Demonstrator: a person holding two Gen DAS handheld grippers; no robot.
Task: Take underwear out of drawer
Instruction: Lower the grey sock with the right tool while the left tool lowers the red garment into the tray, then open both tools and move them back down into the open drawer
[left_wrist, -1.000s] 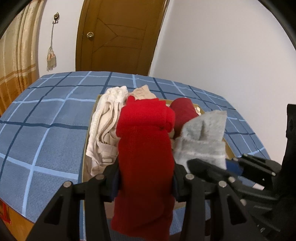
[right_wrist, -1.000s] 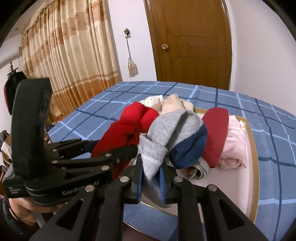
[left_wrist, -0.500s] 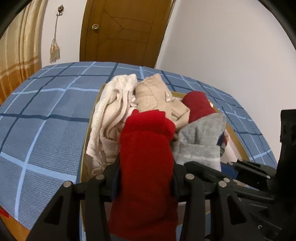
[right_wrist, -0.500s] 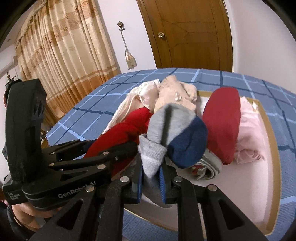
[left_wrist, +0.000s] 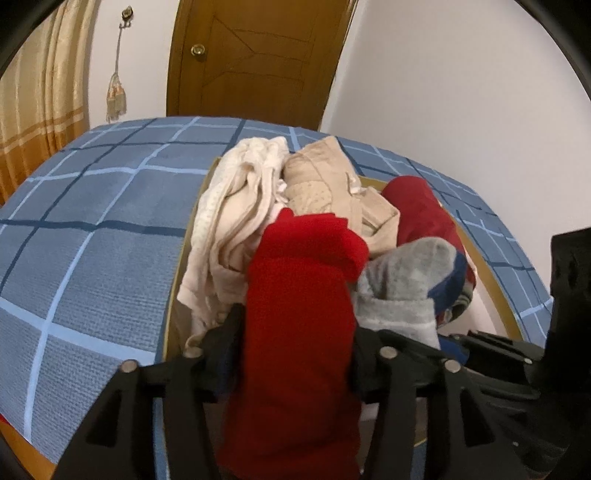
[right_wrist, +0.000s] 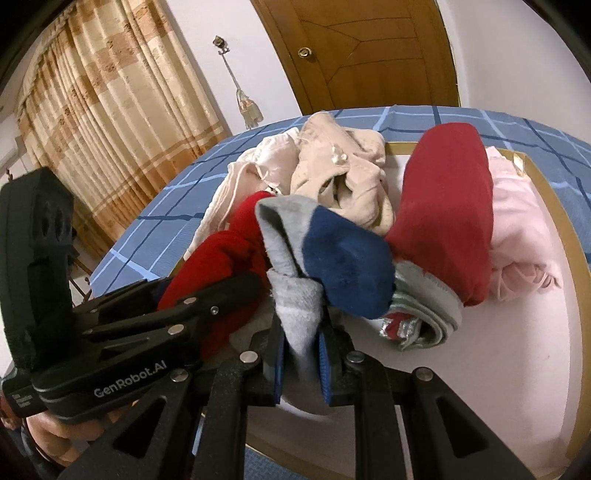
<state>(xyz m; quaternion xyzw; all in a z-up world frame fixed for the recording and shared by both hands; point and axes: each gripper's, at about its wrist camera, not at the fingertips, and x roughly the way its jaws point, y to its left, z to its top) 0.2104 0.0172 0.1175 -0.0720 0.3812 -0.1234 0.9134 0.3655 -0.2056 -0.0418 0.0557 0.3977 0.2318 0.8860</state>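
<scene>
Red knit fabric, a thick ribbed garment (left_wrist: 299, 314), hangs between the fingers of your left gripper (left_wrist: 295, 350), whose jaws have just been opening; whether the pads press it you cannot tell. Your right gripper (right_wrist: 301, 354) is nearly closed, pinching the soft grey cuff of a grey-and-navy sock (right_wrist: 317, 251). Both sit over the near edge of the shallow wood-rimmed drawer (right_wrist: 576, 266) on the blue checked bed (left_wrist: 92, 240). Crumpled cream and beige underwear (left_wrist: 258, 199) heaps at the drawer's far left corner.
</scene>
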